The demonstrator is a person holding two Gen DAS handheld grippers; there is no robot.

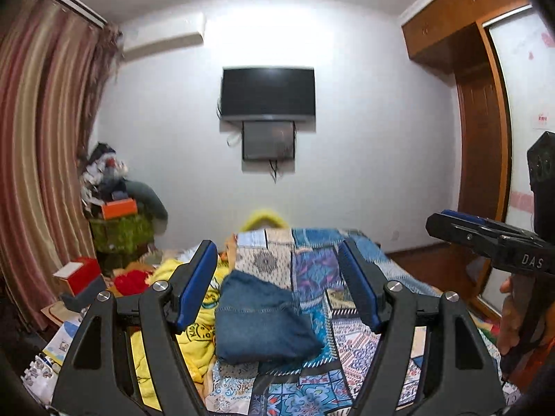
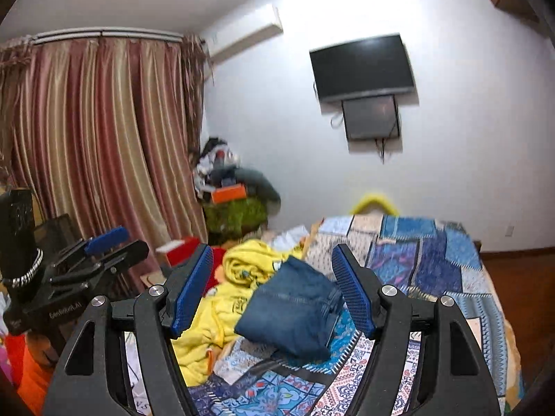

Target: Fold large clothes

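With both of my grippers raised and pointing out across the bed (image 1: 381, 263), I judge one fold to be finished: the denim garment (image 1: 263, 319) lies as a compact folded bundle on the patchwork bedspread (image 2: 433, 263), at about six o'clock from the wall television (image 1: 269, 93) in the left wrist view.

My left gripper (image 1: 277, 284) stands wide open with nothing between its blue pads (image 1: 196, 277). My right gripper (image 2: 272, 287) is equally spread and empty; the denim only appears framed between its fingers, lying well beyond them on the bed.

Next in line, I think, is the yellow garment (image 2: 239, 277), heaped unfolded at nine o'clock from the denim and touching it. That calls for lowering both tools, finding two edges or shoulders in the crumple, pinching one with each gripper, and lifting it clear so it can be spread flat.

Counting: two grippers, one folded denim piece, one yellow garment, one red cloth item (image 1: 131, 282) farther left, one television with a smaller screen (image 1: 269, 140) beneath, and one orange box (image 1: 119, 208) on the corner pile.
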